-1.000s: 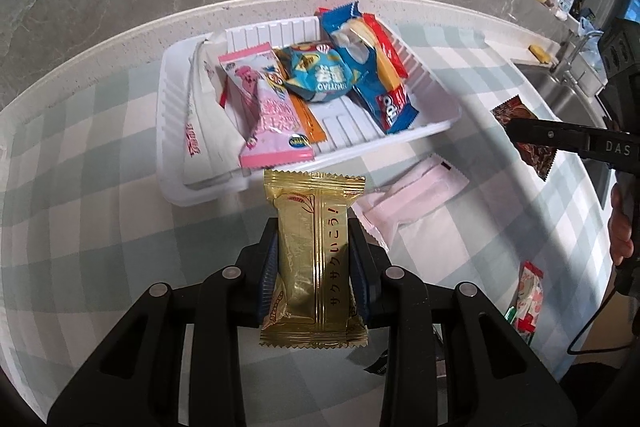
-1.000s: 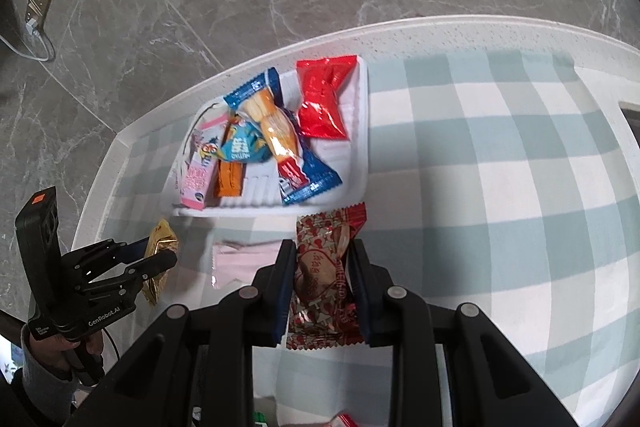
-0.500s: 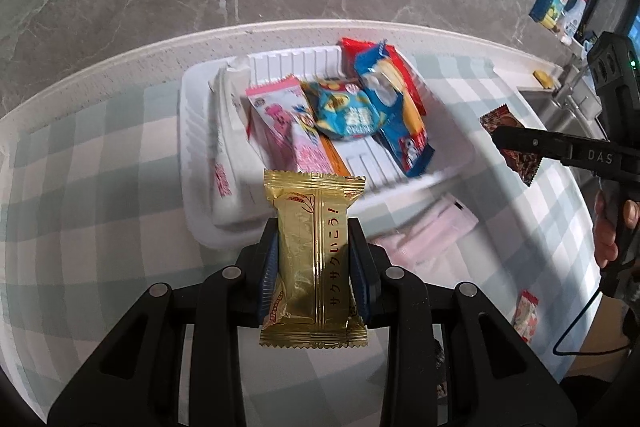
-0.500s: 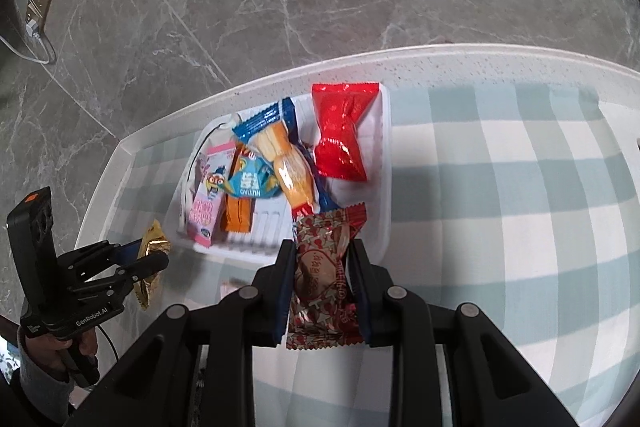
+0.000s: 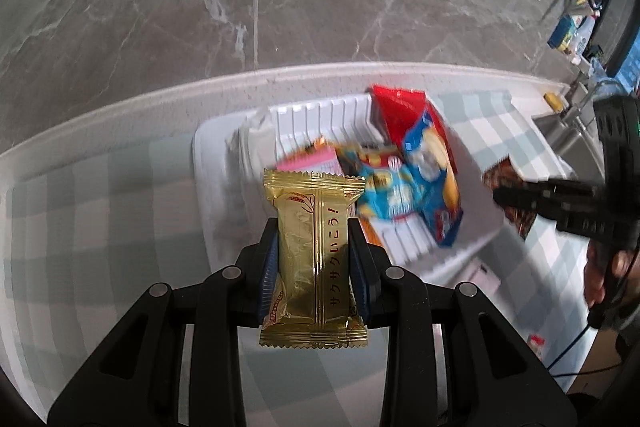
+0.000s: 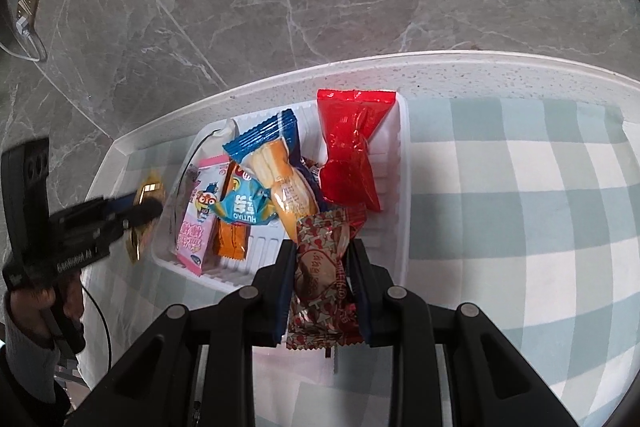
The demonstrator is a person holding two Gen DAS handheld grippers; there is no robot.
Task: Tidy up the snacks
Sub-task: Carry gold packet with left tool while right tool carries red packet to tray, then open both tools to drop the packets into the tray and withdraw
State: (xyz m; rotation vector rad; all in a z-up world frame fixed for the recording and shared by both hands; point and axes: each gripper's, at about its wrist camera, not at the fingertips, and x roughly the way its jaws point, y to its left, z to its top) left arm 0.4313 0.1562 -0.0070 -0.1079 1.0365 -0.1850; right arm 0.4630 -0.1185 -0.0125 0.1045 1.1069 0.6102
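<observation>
Through the left wrist camera I see my left hand-held gripper (image 5: 314, 259) clamped on a gold snack packet (image 5: 314, 259), gripped by its long sides and held upright above the near left edge of the white tray (image 5: 208, 163). The tray sits on the checked cloth of the desk (image 5: 100, 195) and holds a blurred heap of wrappers, a red packet (image 5: 400, 107) at the far end. At the right, the right hand-held gripper (image 5: 500, 195) carries a dark red-brown snack (image 5: 504, 175) just beside the tray's right edge.

Through the right wrist camera, my right hand-held gripper (image 6: 322, 279) is closed tight on that red-patterned snack (image 6: 322, 279), hanging over the tray's (image 6: 402, 163) near rim. Inside lie the red packet (image 6: 350, 155), a blue-ended biscuit pack (image 6: 276, 163), a light blue packet (image 6: 240, 207), a pink one (image 6: 198, 227) and an orange one (image 6: 232, 243). The left hand-held gripper (image 6: 150, 205) holds the gold packet (image 6: 148, 187) at the tray's left edge.
</observation>
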